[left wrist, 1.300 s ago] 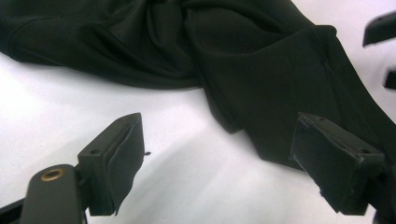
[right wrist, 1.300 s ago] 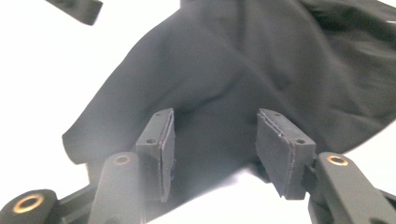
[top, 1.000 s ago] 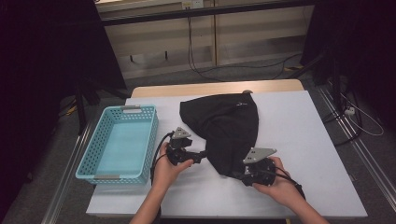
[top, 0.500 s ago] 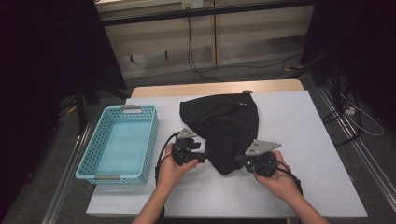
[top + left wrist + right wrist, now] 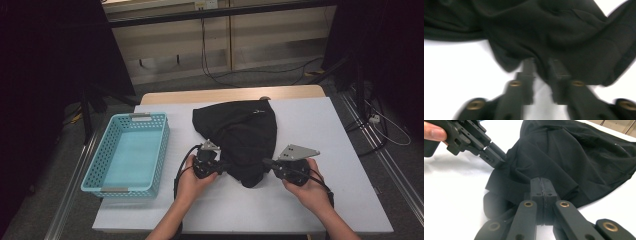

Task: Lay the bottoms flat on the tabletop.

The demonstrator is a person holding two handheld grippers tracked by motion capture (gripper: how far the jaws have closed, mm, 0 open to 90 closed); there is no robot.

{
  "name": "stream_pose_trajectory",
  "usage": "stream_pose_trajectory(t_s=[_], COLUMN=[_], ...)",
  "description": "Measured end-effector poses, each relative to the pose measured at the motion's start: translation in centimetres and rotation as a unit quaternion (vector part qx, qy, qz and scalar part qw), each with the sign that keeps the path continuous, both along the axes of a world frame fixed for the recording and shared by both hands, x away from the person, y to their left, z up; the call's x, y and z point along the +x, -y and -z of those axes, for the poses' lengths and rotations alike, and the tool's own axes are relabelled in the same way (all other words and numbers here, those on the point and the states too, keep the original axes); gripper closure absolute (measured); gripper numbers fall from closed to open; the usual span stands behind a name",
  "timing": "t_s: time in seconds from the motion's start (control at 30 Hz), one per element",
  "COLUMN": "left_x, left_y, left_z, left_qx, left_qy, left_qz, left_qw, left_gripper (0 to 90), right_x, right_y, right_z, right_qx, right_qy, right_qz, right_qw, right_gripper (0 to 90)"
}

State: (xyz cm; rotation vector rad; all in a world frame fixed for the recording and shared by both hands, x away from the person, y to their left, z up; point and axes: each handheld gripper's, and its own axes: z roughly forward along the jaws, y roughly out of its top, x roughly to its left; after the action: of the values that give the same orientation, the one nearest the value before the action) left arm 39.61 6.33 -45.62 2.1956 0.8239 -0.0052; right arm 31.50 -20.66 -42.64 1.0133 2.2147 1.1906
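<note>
High view shows a blue basket [image 5: 127, 152] at the left of the white tabletop [image 5: 350, 150], and a black cloth [image 5: 240, 135] lying in a heap in the middle. The left gripper [image 5: 220, 167] has just been closing and pinches the cloth's near edge. The right gripper [image 5: 267, 164] has its fingers [image 5: 541, 190] pressed together at the cloth's hem. The cloth looks soft, light and floppy, so the corners seem best to hold.

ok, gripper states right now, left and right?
Left gripper: jaws have just been closing, now pinching the edge of the black garment.
Right gripper: shut on the garment's near edge.
</note>
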Motion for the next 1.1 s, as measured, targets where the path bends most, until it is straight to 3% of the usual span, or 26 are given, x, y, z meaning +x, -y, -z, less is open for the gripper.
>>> stream_pose_trajectory(t_s=[0.07, 0.13, 0.3, 0.43, 0.53, 0.63, 0.8, 0.97, 1.1], left_x=[-0.2, -0.2, -0.2, 0.1, 0.3, 0.5, 0.8, 1.1, 1.1], left_y=[0.2, -0.1, -1.5, -2.1, -2.7, -3.3, -4.2, -4.6, -4.5], left_z=[-0.2, -0.9, -3.0, -3.2, -3.6, -3.7, -3.1, -2.4, -2.3], left_qx=[0.005, -0.003, -0.031, -0.039, -0.043, -0.03, -0.011, 0.004, 0.003], left_qy=[0.002, -0.003, 0.009, 0.005, -0.001, -0.002, -0.004, -0.001, -0.004], left_qz=[0.002, 0.003, -0.007, -0.015, -0.024, -0.029, -0.051, -0.059, -0.061], left_qw=[1.0, 1.0, 0.9995, 0.9991, 0.9988, 0.9991, 0.9986, 0.9983, 0.9981], left_gripper=[89.4, 89.9, 90.0, 90.0, 90.0, 90.0, 90.0, 90.0, 90.0], right_x=[0.0, -0.1, -0.1, 0.0, 0.1, 0.0, -0.1, -0.3, -0.4], right_y=[-0.1, -0.3, -0.4, -0.5, -0.6, -1.3, -1.6, -1.0, -1.2], right_z=[0.2, 0.2, 0.1, 0.1, 0.2, 0.7, 0.6, 1.0, 1.9], right_qx=[-0.006, -0.011, -0.009, -0.012, 0.003, -0.001, 0.004, 0.001, -0.006], right_qy=[-0.002, -0.003, 0.001, 0.001, -0.002, -0.002, -0.007, -0.026, -0.052], right_qz=[-0.003, -0.006, -0.007, -0.001, -0.011, -0.024, 0.005, -0.004, -0.014], right_qw=[1.0, 0.9999, 0.9999, 0.9999, 0.9999, 0.9997, 1.0, 0.9997, 0.9985], right_gripper=[90.0, 90.0, 90.0, 90.0, 88.5, 78.3, 63.1, 63.1, 63.1])
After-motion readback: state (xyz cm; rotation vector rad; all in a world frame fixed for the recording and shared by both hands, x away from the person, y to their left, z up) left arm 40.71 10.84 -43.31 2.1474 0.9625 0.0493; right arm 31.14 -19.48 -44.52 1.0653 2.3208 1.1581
